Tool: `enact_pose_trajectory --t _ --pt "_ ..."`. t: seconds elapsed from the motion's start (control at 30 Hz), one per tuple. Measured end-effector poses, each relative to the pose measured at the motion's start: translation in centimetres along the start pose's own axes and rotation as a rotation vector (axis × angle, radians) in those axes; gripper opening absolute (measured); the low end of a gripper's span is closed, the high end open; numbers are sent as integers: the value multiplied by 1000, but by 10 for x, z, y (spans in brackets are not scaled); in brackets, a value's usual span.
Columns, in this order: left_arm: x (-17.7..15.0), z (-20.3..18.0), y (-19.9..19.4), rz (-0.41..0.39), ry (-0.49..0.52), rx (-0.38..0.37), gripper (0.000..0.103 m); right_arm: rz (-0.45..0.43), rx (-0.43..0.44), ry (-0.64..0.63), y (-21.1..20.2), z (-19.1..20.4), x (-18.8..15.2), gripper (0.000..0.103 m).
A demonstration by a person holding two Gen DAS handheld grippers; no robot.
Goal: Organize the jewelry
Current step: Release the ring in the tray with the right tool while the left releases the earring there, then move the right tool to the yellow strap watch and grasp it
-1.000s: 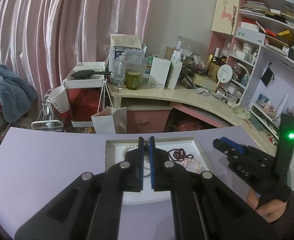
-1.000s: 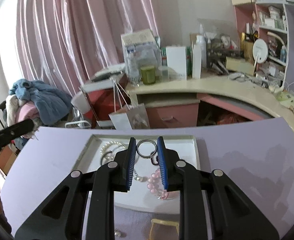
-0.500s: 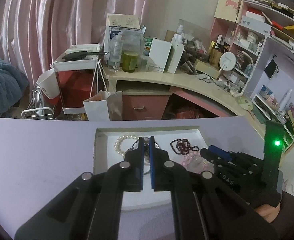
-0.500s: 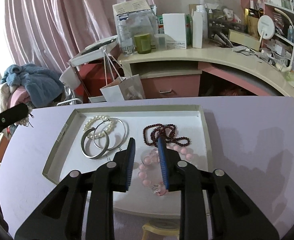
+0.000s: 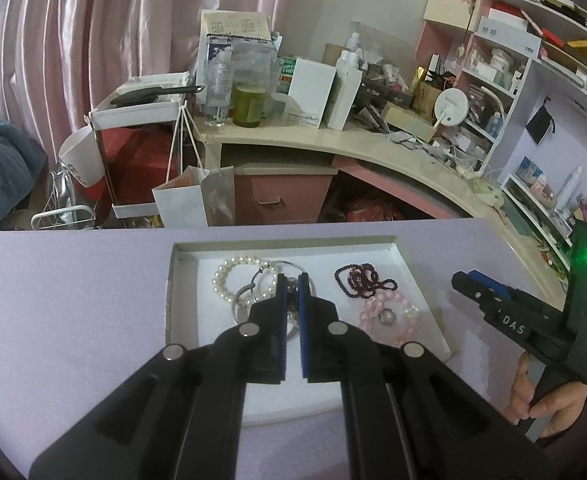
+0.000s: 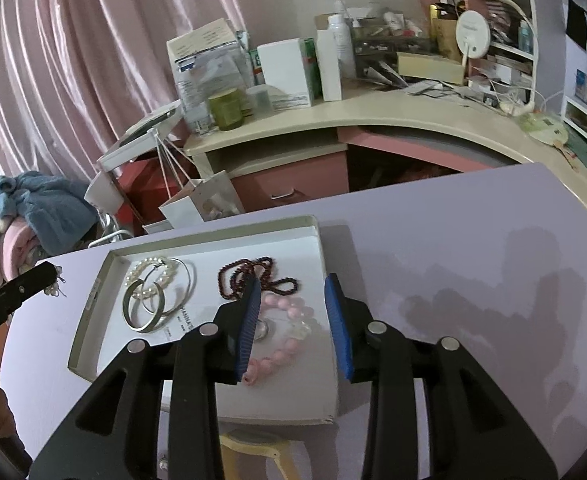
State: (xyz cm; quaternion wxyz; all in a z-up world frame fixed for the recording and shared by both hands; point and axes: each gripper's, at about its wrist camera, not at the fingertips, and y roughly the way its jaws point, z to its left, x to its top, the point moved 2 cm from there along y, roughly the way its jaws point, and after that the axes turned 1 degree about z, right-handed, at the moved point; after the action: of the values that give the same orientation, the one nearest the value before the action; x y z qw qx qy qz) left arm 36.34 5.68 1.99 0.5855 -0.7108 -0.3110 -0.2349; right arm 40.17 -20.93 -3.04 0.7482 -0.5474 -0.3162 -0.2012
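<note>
A shallow white tray [image 6: 93,344] on the purple table holds a pearl bracelet [image 6: 153,270], silver hoops [image 6: 149,304], a dark red bead string [image 6: 253,276], a pink bead bracelet [image 6: 289,328] and a small silver ring [image 6: 262,329] inside it. My right gripper [image 6: 293,284] is open and empty above the tray's right side. My left gripper [image 5: 292,278] is shut on a small pearl earring [image 6: 55,284] and hangs over the tray's left side; the earring dangles from its tip in the right wrist view. The tray also shows in the left wrist view [image 5: 181,252].
A yellowish bangle [image 6: 253,444] lies on the table just before the tray. Beyond the table stand a cluttered curved desk [image 5: 333,140], a white paper bag [image 5: 193,200], pink curtains and shelves [image 5: 533,60]. The right gripper's body [image 5: 533,320] sits right of the tray.
My right gripper let the silver ring go into the tray inside the pink bracelet, opened wide and drew to the right. My left gripper stayed shut and shifted slightly over the tray.
</note>
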Motion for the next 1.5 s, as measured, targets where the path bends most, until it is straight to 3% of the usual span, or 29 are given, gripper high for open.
enact_pose_trajectory --t 0.27,0.33,0.37,0.4,0.67,1.1,1.37,1.5 --pt "-11 -7 22 54 27 0 6 14 6 6 1 -1 -8 35" --pt "-13 -7 23 55 22 8 16 10 3 5 -1 -1 -8 35" --pt "-13 -6 21 48 14 11 35 7 1 5 -1 -1 -8 35" --pt "-12 -4 19 37 8 18 47 2 -1 5 -3 -1 -9 35" --pt "1 24 -13 -53 -90 55 53 -6 -5 26 -13 -7 -13 35" --pt "-3 25 -32 -91 -83 83 58 35 25 -26 -21 7 -44 35" --pt "-17 33 -43 -115 -104 108 70 71 66 -41 -31 13 -84 61" --pt "-21 42 -46 -116 -137 111 73 108 68 -41 -28 15 -96 67"
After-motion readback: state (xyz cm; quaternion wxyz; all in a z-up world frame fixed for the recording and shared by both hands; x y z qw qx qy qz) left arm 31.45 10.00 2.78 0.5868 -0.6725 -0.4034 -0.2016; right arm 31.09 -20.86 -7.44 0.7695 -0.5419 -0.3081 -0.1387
